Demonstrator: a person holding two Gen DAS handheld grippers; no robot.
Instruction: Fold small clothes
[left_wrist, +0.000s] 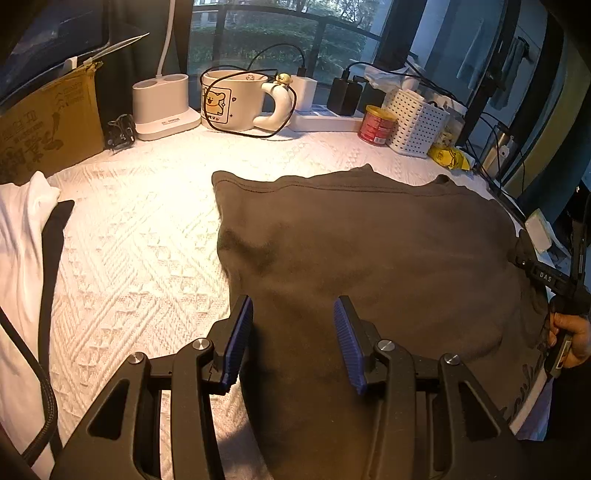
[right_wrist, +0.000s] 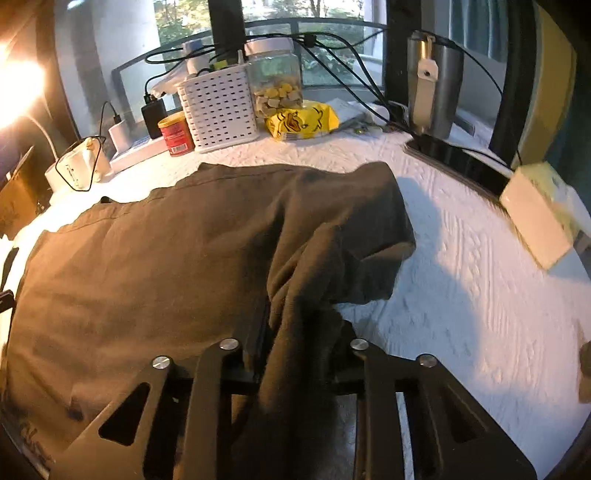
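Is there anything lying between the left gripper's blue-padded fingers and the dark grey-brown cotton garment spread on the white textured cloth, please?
Nothing visible does. The left gripper hangs with open jaws directly over the dark grey-brown cotton garment, with only air between. The right gripper is shut on the garment's bunched edge.

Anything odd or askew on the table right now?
A black cable is looped around and over the white cartoon mug, not beside it. The dark brown garment is bunched into a ridge where the right tongs pinch it; the rest lies flat.
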